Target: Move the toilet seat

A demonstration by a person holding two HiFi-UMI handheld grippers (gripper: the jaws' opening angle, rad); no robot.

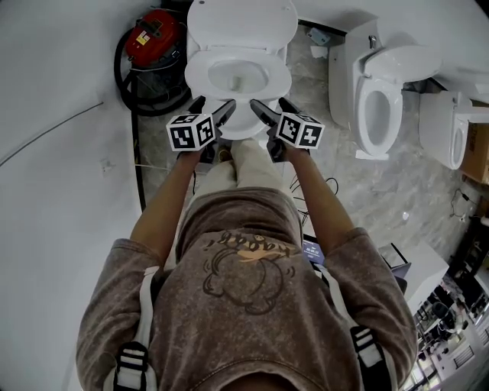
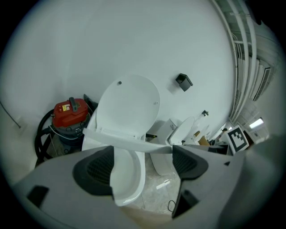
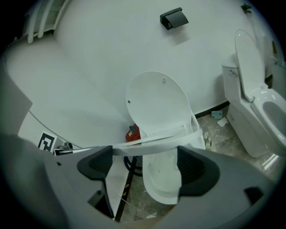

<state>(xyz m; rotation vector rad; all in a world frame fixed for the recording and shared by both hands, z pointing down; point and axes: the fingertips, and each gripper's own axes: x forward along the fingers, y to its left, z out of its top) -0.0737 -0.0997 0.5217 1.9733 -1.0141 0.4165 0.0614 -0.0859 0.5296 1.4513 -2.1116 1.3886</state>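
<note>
A white toilet stands ahead with its lid (image 1: 241,23) up against the wall. The seat ring (image 1: 197,76) is tilted a little above the bowl rim (image 1: 243,130). My left gripper (image 1: 214,108) and right gripper (image 1: 273,108) sit side by side at the seat's front edge. In the left gripper view the seat (image 2: 129,142) runs as a thin white band across the open gripper (image 2: 140,163), over the bowl (image 2: 129,179). The right gripper view has the same band (image 3: 152,142) across its open gripper (image 3: 143,163). Whether the seat rests on the fingers I cannot tell.
A red vacuum (image 1: 153,38) with a black hose stands left of the toilet by the white wall. A second toilet (image 1: 378,99) and a third (image 1: 451,130) stand to the right. A black holder (image 3: 174,18) hangs on the wall. Cables lie on the marble floor.
</note>
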